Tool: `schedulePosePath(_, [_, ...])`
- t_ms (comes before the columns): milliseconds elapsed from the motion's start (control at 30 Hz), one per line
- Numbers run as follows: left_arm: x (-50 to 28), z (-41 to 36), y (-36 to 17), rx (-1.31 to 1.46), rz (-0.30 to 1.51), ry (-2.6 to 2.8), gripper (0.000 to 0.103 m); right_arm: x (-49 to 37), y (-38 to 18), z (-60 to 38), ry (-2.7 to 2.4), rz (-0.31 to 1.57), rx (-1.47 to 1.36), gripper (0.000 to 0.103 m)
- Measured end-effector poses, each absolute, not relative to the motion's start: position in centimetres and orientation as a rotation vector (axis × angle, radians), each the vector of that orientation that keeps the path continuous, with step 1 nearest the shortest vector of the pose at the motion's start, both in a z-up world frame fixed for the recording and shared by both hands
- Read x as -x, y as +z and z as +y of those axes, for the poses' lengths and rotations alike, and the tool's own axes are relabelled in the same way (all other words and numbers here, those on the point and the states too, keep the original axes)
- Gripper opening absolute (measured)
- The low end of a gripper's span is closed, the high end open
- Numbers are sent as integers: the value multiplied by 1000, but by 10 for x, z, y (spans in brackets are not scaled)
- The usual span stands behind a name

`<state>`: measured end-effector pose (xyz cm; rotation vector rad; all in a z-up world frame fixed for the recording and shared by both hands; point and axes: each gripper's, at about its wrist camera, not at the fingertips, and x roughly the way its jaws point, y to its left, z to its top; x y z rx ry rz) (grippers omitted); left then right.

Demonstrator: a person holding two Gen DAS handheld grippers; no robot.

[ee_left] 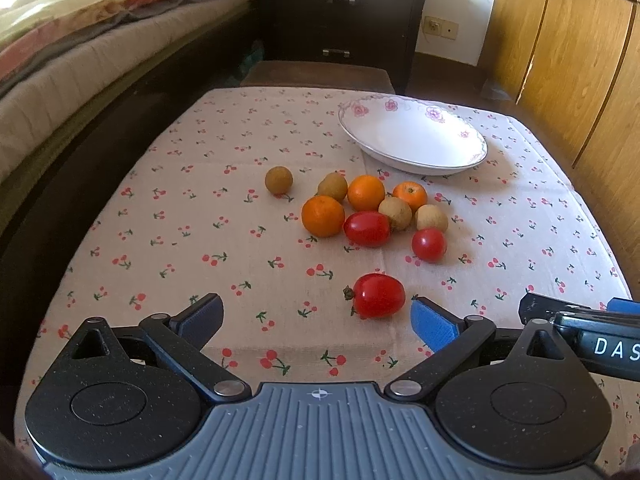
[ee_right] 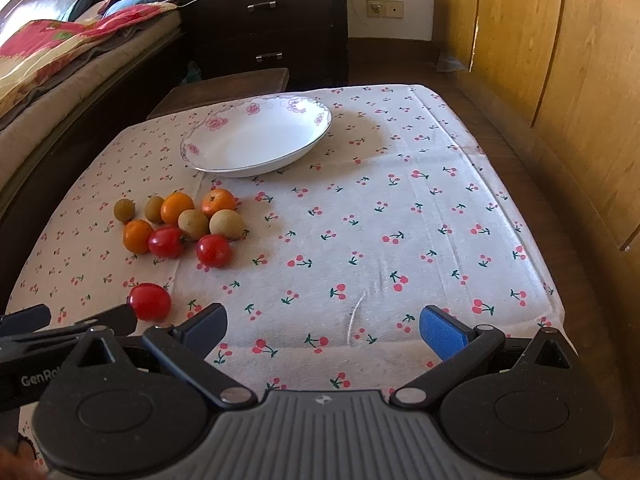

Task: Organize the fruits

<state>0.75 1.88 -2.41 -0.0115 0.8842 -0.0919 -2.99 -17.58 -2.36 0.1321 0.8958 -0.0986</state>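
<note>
Plate (ee_left: 412, 136) holds nothing | fruits (ee_left: 376, 212) on cloth | left claw (ee_left: 316, 320), right claw (ee_right: 324, 326) spread, gripping nothing

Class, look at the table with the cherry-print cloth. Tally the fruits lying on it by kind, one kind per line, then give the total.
Red tomatoes: 3
Oranges: 3
Brown longans: 4
Total: 10, all on the cloth; none in the plate.
</note>
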Motion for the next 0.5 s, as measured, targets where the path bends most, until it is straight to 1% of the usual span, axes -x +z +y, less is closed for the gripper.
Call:
schedulePosePath(233, [-9, 12, -31, -8, 875, -128, 101, 27, -23, -182, -95, 892, -131, 103])
schedulePosePath(367, [-8, 9, -37, -53, 861, -148, 97, 27, -23, -186, -91, 894, -115, 102])
schedulePosePath(500, [0, 16, -36, -55, 852, -183, 96, 27, -19, -190, -67, 884, -128, 101])
